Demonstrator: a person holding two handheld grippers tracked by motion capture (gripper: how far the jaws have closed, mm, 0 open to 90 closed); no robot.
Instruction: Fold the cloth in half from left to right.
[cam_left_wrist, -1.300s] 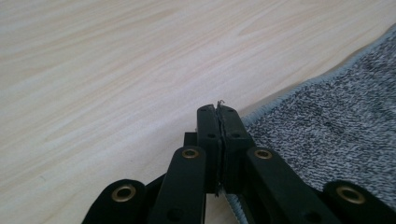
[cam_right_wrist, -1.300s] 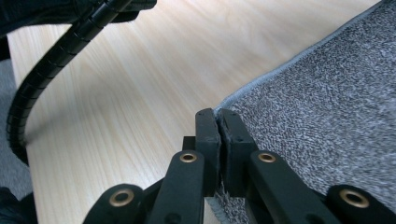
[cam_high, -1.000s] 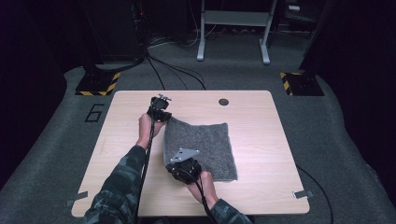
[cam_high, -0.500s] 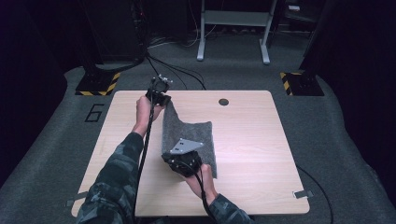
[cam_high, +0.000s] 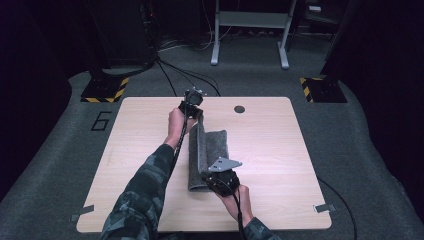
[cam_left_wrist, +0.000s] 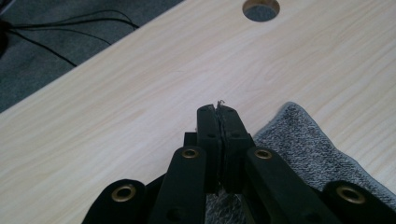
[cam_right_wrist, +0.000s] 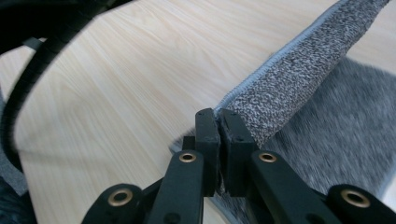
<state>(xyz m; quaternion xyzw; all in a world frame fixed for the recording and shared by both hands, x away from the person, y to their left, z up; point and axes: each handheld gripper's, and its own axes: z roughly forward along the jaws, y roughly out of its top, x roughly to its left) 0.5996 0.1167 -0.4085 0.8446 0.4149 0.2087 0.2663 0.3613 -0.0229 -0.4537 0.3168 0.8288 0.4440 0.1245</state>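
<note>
Cloth (cam_high: 207, 150) now folded, underside hidden

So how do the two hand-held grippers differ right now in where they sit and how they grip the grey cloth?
The left hand-held gripper sits at the table's far edge; the right hand-held gripper sits nearer the person. The left pinches the far corner of the grey cloth, the right the near corner. The right shows a grey three-cornered plate on top; the left shows none. Both are shut on the same lifted cloth edge.
</note>
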